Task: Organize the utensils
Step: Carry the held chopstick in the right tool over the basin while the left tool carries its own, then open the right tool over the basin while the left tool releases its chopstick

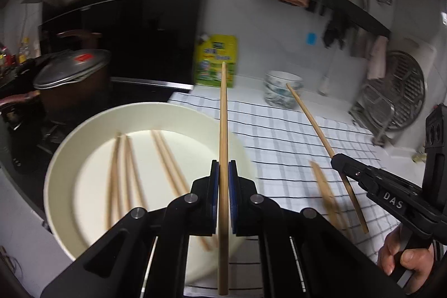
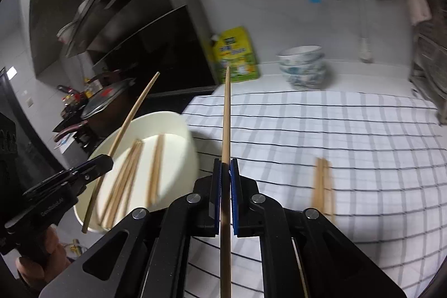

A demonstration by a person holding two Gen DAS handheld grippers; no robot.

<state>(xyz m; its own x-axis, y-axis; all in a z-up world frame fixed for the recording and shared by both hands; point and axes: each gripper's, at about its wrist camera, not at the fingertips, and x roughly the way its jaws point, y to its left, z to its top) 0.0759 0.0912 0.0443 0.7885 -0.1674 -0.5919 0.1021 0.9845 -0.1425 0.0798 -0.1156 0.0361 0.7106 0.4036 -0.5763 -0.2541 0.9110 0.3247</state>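
Note:
My left gripper (image 1: pixel 223 166) is shut on a wooden chopstick (image 1: pixel 223 116) that points straight ahead above the cream bowl (image 1: pixel 69 158). Several more chopsticks (image 1: pixel 164 158) lie inside that bowl. My right gripper (image 2: pixel 225 165) is shut on another chopstick (image 2: pixel 226 113), raised over the checked cloth (image 2: pixel 335 136). From the left wrist view the right gripper (image 1: pixel 336 158) shows at the right, a hand on its grip. The left gripper (image 2: pixel 107 157) shows at the left of the right wrist view. A pair of chopsticks (image 2: pixel 322 186) lies on the cloth.
Stacked patterned bowls (image 2: pixel 303 69) and a yellow-green packet (image 2: pixel 237 57) stand at the back by the wall. A lidded pot (image 1: pixel 72 74) sits on the dark stove at left. A round metal rack (image 1: pixel 402 94) leans at the far right.

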